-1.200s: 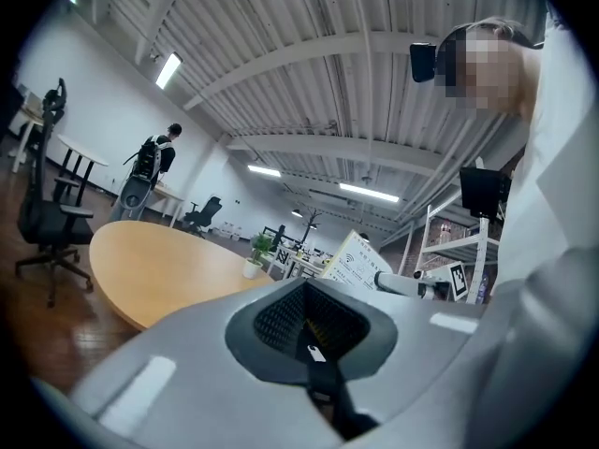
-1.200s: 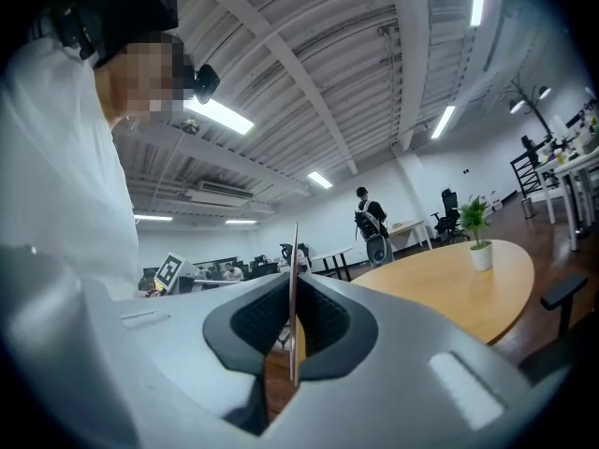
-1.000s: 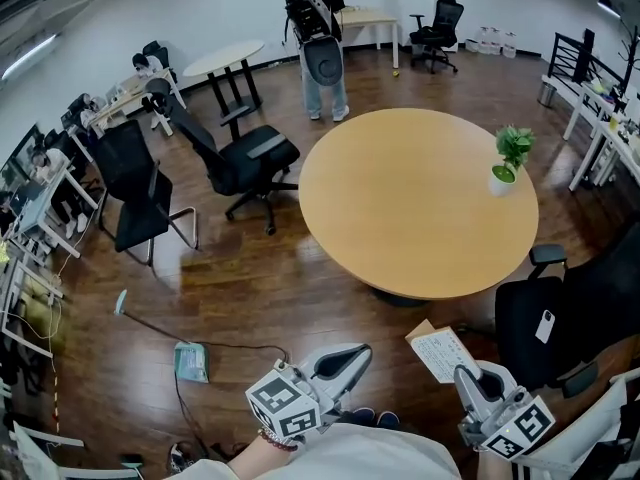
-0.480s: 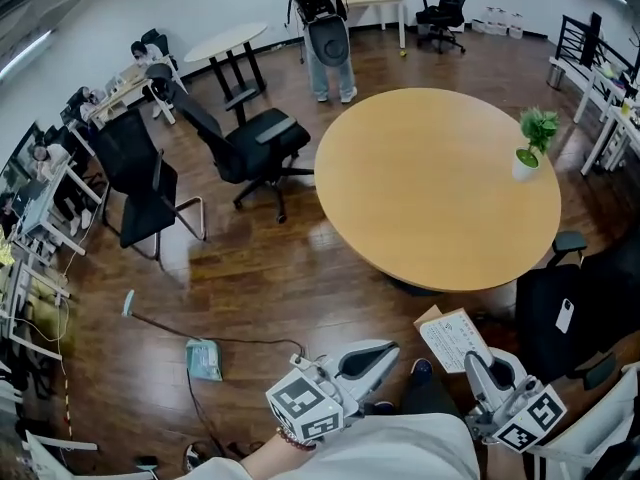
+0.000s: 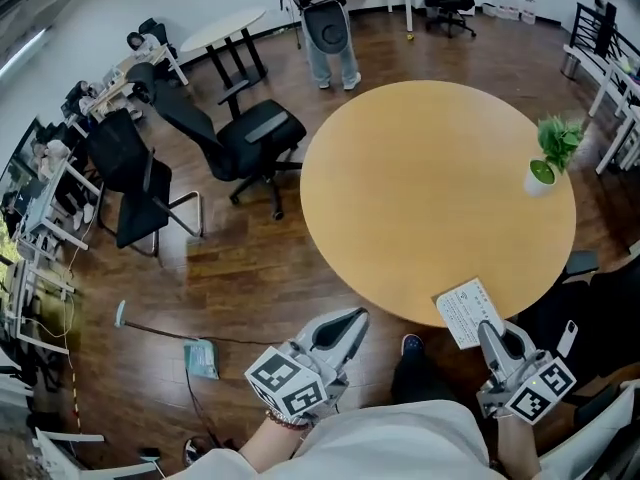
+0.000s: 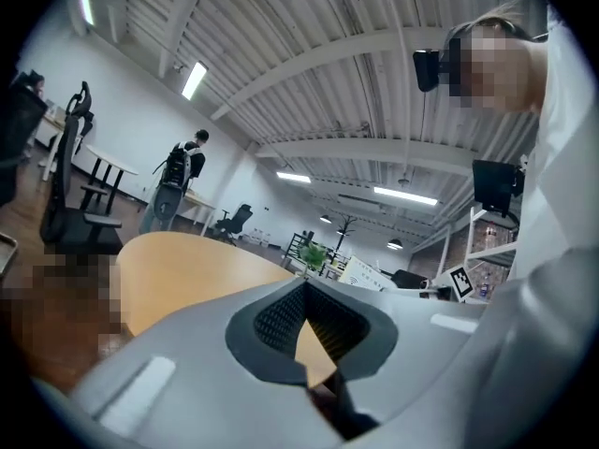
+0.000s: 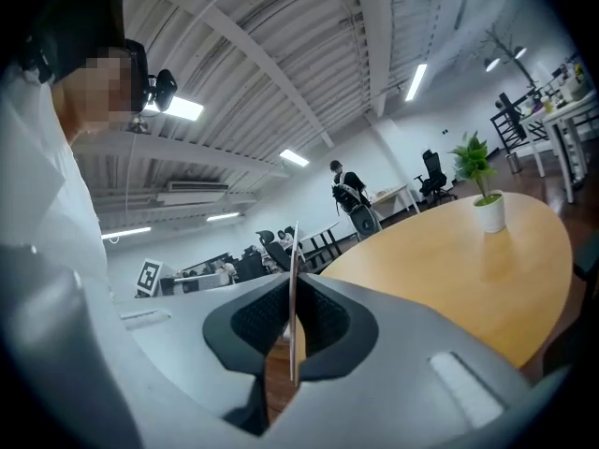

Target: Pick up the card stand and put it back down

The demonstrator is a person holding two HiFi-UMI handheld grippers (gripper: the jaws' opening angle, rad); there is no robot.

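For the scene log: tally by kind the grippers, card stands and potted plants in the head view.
Grippers: 2 (left gripper, right gripper)
Card stand: 1
Potted plant: 1
Total: 4

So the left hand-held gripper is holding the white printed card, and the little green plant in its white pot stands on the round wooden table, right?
Wrong gripper. The white printed card sits clamped in the right hand-held gripper, not the left hand-held gripper; the right gripper view shows it edge-on between the jaws. The rest is right.
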